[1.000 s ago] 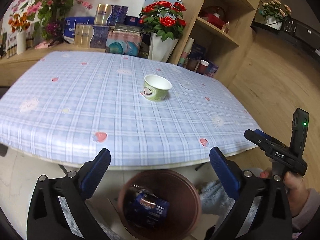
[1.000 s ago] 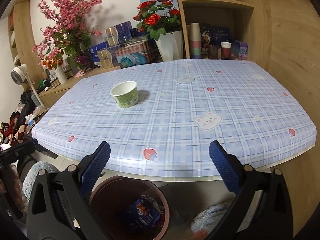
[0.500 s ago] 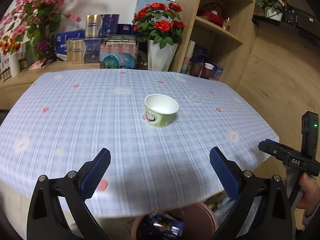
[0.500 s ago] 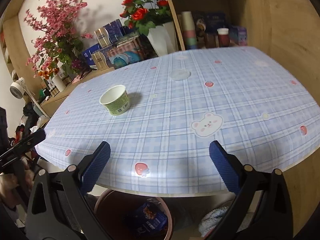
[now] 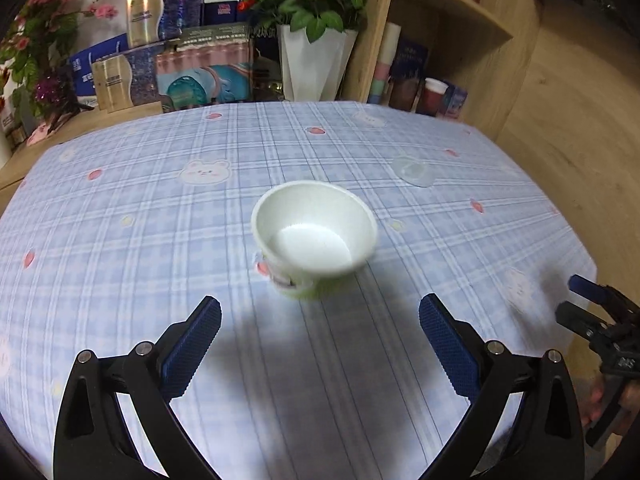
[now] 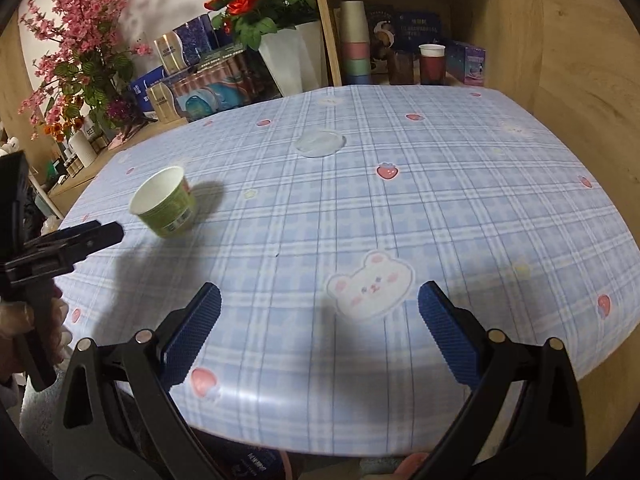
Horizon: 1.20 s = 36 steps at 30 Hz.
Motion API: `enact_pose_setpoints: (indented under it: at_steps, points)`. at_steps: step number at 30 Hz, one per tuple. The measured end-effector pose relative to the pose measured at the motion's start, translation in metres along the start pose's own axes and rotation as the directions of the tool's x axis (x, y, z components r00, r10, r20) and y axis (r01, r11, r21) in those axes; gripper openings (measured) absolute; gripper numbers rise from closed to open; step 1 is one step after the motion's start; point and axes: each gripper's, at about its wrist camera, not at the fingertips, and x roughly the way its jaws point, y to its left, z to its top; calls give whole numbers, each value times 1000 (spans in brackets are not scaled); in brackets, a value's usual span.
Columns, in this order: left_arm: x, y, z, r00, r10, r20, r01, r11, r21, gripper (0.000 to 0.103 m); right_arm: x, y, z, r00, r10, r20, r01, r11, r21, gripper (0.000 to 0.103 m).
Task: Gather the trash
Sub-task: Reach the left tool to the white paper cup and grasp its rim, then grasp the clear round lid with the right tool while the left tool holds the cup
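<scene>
An empty green paper cup [image 5: 314, 236] with a white inside stands upright on the blue plaid tablecloth [image 5: 160, 220]. My left gripper [image 5: 320, 336] is open, above the table, with the cup just ahead between its fingers. In the right wrist view the cup [image 6: 164, 204] sits at the left, and the left gripper's fingers [image 6: 68, 240] hang close in front of it. My right gripper [image 6: 319, 326] is open and empty over the table's near edge. A clear plastic lid [image 6: 320, 143] lies flat further back; it also shows in the left wrist view [image 5: 412, 169].
A white vase of red roses [image 5: 312, 60], gift boxes [image 5: 204, 76] and pink flowers [image 6: 80, 52] line the back. A wooden shelf [image 6: 400, 60] with stacked cups stands behind the table. A brown bin's rim [image 6: 286, 464] peeks out below the table's near edge.
My left gripper has risen from bin level and moved forward over the table, right up to the cup. My right gripper has moved forward over the table's edge. The bin has dropped out of the left view.
</scene>
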Motion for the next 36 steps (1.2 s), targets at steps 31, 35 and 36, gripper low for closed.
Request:
enact_pose_setpoints:
  at_steps: [31, 35, 36]
  points:
    - [12, 41, 19, 975, 74, 208, -55, 994, -93, 75, 101, 18, 116, 999, 21, 33, -16, 990, -140, 97]
    - [18, 54, 14, 977, 89, 196, -67, 991, -114, 75, 130, 33, 134, 999, -14, 32, 21, 974, -225, 96]
    - [19, 56, 13, 976, 89, 197, -66, 990, -122, 75, 136, 35, 138, 999, -21, 41, 30, 971, -237, 96]
